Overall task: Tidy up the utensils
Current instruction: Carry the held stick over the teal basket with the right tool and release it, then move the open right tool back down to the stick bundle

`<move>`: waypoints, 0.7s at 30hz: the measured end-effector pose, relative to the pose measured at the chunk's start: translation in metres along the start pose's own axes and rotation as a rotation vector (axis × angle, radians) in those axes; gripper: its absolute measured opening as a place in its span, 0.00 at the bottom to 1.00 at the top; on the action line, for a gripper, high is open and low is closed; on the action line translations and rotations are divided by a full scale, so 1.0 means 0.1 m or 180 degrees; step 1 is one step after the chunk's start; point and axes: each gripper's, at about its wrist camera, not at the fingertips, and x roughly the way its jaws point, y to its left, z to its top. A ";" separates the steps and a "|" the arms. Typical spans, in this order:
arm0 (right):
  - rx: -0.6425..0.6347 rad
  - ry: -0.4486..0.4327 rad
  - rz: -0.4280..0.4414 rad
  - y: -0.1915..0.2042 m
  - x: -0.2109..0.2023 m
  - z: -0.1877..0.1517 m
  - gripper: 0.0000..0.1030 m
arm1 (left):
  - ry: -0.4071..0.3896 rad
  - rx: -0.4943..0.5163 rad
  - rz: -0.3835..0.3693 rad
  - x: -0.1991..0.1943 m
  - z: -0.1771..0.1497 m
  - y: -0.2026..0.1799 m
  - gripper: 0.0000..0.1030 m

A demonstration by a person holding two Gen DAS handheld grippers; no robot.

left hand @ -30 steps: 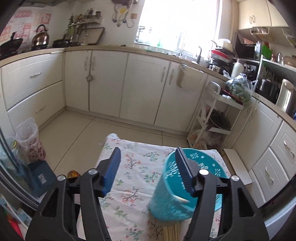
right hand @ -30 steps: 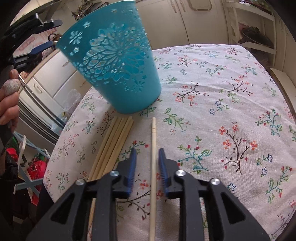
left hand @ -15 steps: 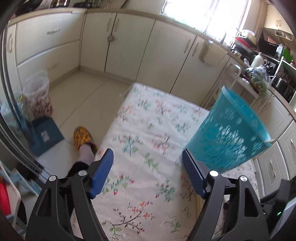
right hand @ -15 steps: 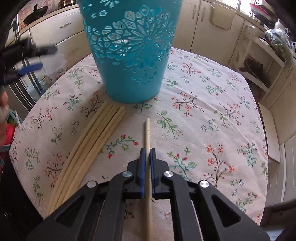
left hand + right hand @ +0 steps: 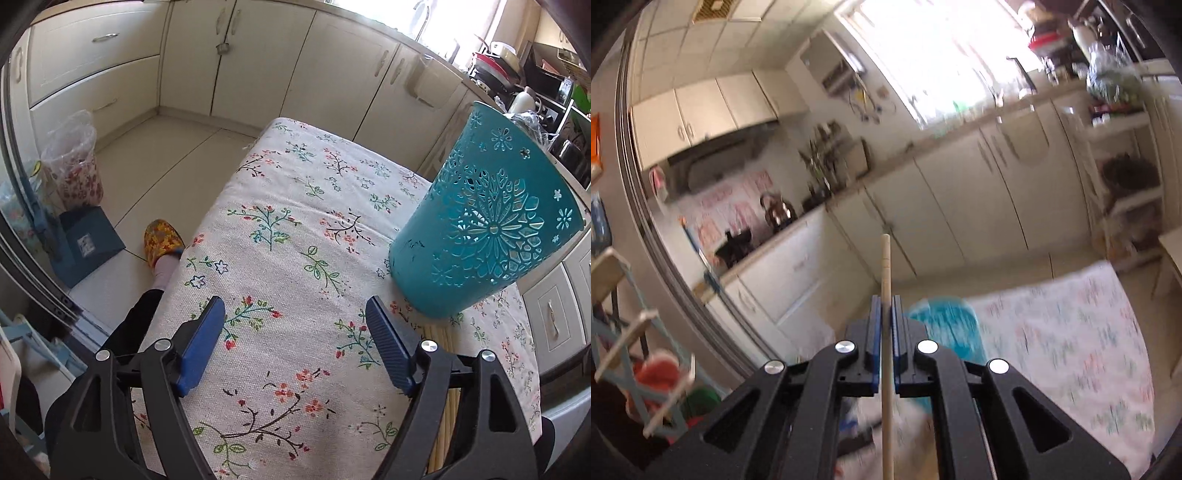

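The left gripper (image 5: 295, 343) has its blue pads (image 5: 201, 347) spread wide with nothing between them, hovering over the floral cloth (image 5: 280, 236). To its right the teal basket (image 5: 480, 236) stands on the cloth, with a bundle of chopsticks (image 5: 443, 339) lying at its base, partly hidden by the finger. The right gripper (image 5: 885, 306) is clamped tight on one chopstick (image 5: 885, 262), lifted above the cloth; its long axis runs straight forward between the pads (image 5: 874, 332), tip pointing toward the cabinets (image 5: 923, 206)
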 end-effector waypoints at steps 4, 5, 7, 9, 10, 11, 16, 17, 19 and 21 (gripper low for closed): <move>0.0061 -0.0148 -0.0124 -0.02 0.59 0.26 0.06 | -0.0110 0.0047 -0.0014 -0.05 -0.02 -0.02 0.73; 0.0080 -0.0138 -0.0188 -0.06 0.73 0.27 0.06 | -0.0130 0.0064 -0.0013 -0.06 -0.02 -0.03 0.73; 0.0076 -0.0073 -0.0324 -0.12 0.97 0.30 0.06 | -0.0155 0.0094 -0.0021 -0.07 -0.03 -0.04 0.73; 0.0109 0.0008 -0.0441 -0.16 1.04 0.26 0.06 | -0.0148 0.0093 -0.0038 -0.07 -0.02 -0.04 0.73; 0.0141 0.0087 -0.0484 -0.20 1.10 0.24 0.06 | -0.0137 0.0076 -0.0052 -0.06 -0.02 -0.03 0.73; 0.0145 0.0151 -0.0524 -0.21 1.14 0.21 0.06 | -0.0130 0.0050 -0.0064 -0.06 -0.02 -0.02 0.73; -0.0039 0.0389 -0.0634 -0.16 1.27 0.07 0.07 | -0.0085 -0.0123 -0.0131 -0.02 -0.02 0.08 0.73; -0.0062 0.0440 -0.0634 -0.15 1.29 0.05 0.07 | -0.0081 -0.0140 -0.0134 -0.01 -0.02 0.09 0.73; -0.0108 0.0551 -0.0645 -0.14 1.36 -0.01 0.07 | -0.0082 -0.0152 -0.0137 -0.01 -0.02 0.10 0.73; -0.0160 0.0638 -0.0622 -0.11 1.38 -0.07 0.07 | -0.0087 -0.0142 -0.0130 -0.02 -0.03 0.09 0.73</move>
